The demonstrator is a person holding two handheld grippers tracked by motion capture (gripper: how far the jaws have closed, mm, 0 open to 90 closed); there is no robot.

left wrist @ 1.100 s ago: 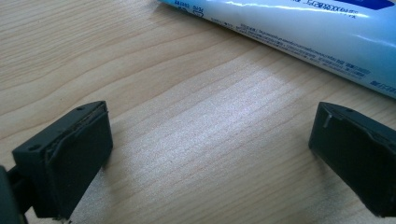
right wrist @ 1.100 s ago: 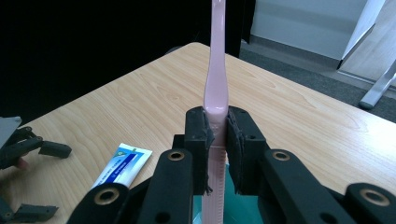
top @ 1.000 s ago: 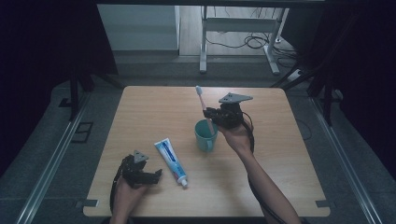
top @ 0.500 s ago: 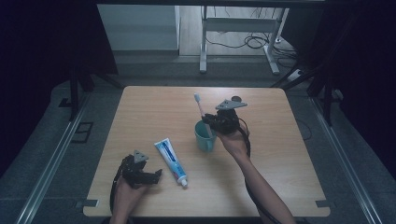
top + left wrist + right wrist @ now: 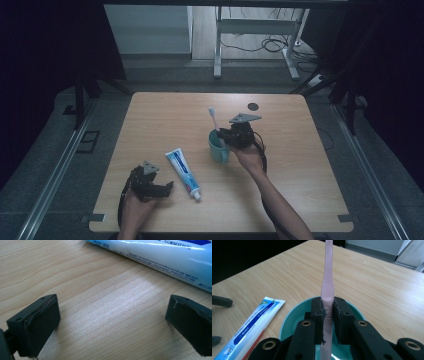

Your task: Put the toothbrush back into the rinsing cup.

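Observation:
A teal cup stands upright near the table's middle. My right gripper is over its mouth, shut on a pink toothbrush that stands upright with its lower end inside the cup and its white head up. A white and blue toothpaste tube lies flat left of the cup, cap toward the front edge. My left gripper rests on the table near the front left, open, nothing between its fingers, the tube just beyond them.
The wooden table has a small dark round mark near its far edge. Metal desk legs and cables stand on the floor beyond the table. Bare wood lies to the right of the cup and along the far side.
My right gripper has come toward the near side and down with the toothbrush, from behind the cup to over its mouth, so the brush end is now in the cup. The left gripper has not moved.

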